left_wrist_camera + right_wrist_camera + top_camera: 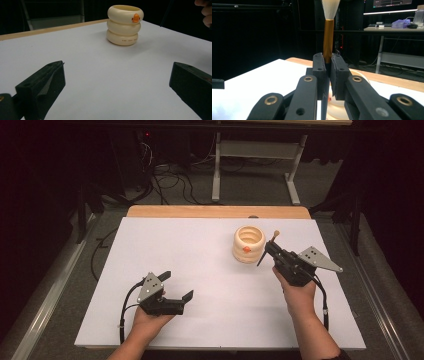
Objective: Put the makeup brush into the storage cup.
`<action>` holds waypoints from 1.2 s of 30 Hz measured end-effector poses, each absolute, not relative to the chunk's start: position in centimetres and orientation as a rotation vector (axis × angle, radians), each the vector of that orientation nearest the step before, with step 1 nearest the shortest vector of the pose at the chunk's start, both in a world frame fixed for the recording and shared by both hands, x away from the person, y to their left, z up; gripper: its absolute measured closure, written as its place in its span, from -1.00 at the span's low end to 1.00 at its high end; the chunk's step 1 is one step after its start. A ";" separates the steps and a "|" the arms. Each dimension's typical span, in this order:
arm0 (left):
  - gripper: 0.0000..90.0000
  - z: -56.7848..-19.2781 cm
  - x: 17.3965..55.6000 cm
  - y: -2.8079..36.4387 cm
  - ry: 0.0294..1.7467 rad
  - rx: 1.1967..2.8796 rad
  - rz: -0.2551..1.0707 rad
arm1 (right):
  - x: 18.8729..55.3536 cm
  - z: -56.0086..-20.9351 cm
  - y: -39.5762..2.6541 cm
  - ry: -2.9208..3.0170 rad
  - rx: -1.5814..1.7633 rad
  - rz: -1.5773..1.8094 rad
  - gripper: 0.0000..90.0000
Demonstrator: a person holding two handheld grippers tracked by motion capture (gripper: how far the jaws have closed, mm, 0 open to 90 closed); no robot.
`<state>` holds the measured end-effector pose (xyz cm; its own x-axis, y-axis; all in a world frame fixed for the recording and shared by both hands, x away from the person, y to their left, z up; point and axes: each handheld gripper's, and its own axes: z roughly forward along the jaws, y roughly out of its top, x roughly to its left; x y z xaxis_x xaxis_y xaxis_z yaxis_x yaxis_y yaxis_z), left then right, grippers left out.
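From above, our right gripper point(274, 251) clamps a brush point(270, 245) just beside the cream holder point(248, 244), likely to drop it in. Our left gripper point(117, 82) rests wide open, holder ahead. The right view shows jaws pinching the brush's handle upright.

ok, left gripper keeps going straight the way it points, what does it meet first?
Likely the cream ringed holder: it stands ahead of the open left gripper, slightly right of centre, with bare white table between. Depth is unclear, so it might pass just left.
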<state>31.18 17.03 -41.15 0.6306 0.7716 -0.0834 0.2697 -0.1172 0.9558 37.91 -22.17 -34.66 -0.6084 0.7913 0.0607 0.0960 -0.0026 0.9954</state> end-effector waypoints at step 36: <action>-0.97 -40.9 30.9 17.3 0.856 1.667 0.534 | 42.6 -31.8 -20.3 1.690 0.960 1.647 0.91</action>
<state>30.89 17.25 -40.86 0.6333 0.7689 -0.0876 0.2598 -0.1046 0.9600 42.55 -20.27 -31.85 -0.5691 0.8189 0.0744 0.0953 -0.0242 0.9952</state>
